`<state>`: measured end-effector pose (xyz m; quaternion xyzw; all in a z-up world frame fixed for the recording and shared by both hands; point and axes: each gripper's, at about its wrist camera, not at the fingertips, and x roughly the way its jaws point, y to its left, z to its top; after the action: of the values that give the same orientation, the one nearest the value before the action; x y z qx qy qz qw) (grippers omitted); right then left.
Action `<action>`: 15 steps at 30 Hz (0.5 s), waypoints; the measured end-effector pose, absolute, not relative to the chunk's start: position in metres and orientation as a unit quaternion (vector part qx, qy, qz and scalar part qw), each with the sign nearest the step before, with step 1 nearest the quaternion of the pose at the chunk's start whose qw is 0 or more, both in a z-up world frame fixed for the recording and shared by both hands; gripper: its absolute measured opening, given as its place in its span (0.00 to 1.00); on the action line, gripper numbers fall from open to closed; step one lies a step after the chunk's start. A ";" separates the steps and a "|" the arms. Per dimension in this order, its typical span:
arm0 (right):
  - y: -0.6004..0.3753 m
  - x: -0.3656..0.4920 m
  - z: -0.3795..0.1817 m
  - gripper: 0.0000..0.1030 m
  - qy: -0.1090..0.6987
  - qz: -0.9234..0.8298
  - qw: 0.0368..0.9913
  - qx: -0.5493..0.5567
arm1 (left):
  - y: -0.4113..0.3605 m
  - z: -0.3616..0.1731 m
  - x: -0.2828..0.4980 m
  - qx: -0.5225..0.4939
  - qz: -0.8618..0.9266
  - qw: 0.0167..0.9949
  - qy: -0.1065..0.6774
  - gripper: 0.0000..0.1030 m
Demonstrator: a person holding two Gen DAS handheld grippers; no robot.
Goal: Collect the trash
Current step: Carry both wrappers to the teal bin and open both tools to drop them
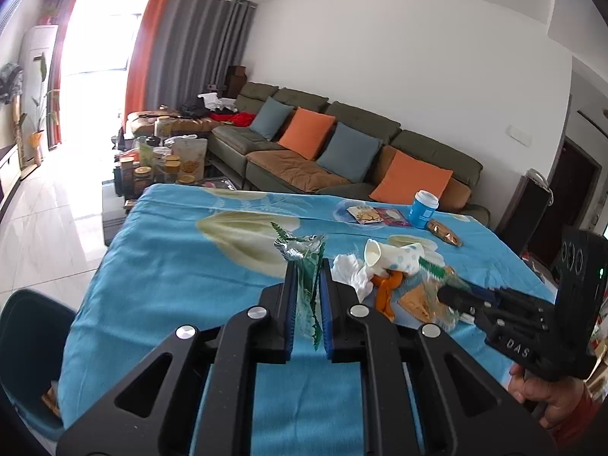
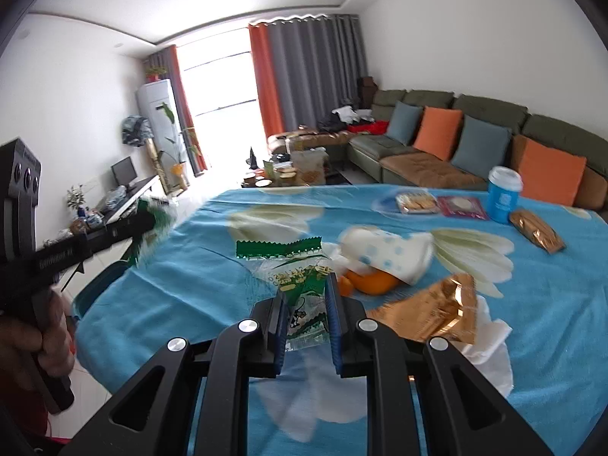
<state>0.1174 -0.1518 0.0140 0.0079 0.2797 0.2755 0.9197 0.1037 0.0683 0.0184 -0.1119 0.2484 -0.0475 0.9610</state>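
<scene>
My left gripper points forward and somewhat downward over the blue tablecloth, jaws clamped on a green-and-clear wrapper that stands up between the blue pads and spills out past the tips. From the right wrist view that same gripper shows at the left edge, held pistol-style by my left hand clear of the table edge, the wrapper blurred at its tip.

My right gripper is likewise tilted down toward the table, jaws closed on a second green-printed wrapper — its serrated green edge fans out above the tips. In the left wrist view it enters from the right, gripped by my right hand with a red sleeve behind.

The remaining trash lies in a heap just ahead of the right gripper: a crushed spotted paper cup, orange peel, a gold foil wrapper and white tissue, touching one another. Farther back — well apart from the heap — stand a blue lidded cup and flat snack packets.
</scene>
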 end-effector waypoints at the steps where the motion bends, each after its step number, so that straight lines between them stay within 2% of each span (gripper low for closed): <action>1: -0.148 0.115 0.016 0.16 0.277 0.281 0.919 0.006 | 0.069 0.018 0.097 -0.113 -0.049 0.961 0.248 0.11; 15: -0.067 0.078 0.040 0.16 0.245 0.380 0.891 -0.044 | 0.097 0.021 0.003 -0.132 0.000 0.966 0.224 0.11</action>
<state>0.0779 -0.0668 0.0399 -0.0443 0.2449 0.3797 0.8910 0.0033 0.0971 0.0207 -0.1318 0.2239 0.0002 0.9657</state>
